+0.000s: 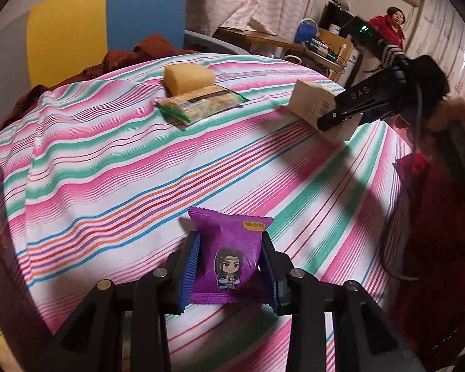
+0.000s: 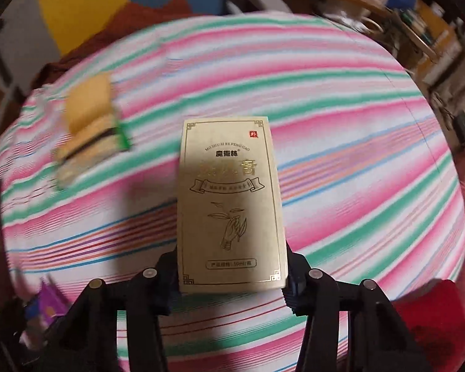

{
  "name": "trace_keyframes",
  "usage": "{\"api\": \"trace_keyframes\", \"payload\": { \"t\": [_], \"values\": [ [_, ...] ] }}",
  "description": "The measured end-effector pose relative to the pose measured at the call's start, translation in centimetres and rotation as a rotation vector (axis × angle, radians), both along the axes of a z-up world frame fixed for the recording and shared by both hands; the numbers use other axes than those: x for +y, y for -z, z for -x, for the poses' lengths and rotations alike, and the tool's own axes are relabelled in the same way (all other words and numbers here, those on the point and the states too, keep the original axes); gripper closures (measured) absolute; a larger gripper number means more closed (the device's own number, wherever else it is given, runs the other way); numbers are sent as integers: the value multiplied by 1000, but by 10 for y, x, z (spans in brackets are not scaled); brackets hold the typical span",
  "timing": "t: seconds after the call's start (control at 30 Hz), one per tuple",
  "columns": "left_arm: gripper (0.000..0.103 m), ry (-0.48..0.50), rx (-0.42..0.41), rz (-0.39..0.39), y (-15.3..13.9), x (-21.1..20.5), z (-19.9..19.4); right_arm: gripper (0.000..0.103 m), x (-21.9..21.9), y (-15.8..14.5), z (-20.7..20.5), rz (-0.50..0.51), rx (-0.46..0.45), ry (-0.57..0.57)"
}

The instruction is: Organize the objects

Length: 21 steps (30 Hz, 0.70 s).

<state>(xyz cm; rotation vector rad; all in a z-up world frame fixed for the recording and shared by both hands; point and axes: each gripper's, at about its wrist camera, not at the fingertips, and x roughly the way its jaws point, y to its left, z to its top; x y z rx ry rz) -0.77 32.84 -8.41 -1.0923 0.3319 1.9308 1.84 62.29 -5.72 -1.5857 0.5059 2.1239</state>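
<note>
The left gripper (image 1: pixel 229 263) was pinching a purple snack packet (image 1: pixel 229 248) between its blue pads, low over the striped tablecloth (image 1: pixel 108 170) at about six o'clock in the left wrist view. The right gripper (image 2: pixel 232 272) was clamped on a cream carton (image 2: pixel 231 204), whose long axis ran straight out along the fingers toward twelve o'clock; seen from the left wrist camera, that carton (image 1: pixel 319 108) hung off the cloth at about two o'clock. The two things already lying together, a yellow sponge (image 1: pixel 189 77) and a green-edged cracker packet (image 1: pixel 198 105) touching it, sat near twelve o'clock from the left gripper and at about ten o'clock from the right one, blurred in the right wrist view. Judging by that, the pair marked the likely gathering spot, and the right gripper looked nearer to it. The carton would probably have to swing leftward to lie beside them.
</note>
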Motion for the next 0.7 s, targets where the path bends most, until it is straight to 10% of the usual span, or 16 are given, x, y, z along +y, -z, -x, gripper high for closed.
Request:
{"api": "trace_keyframes", "payload": {
  "t": [0.7],
  "values": [
    [66, -323, 248, -84, -103, -119, -4, 51, -201, -37, 35, 119, 281, -284]
  ]
}}
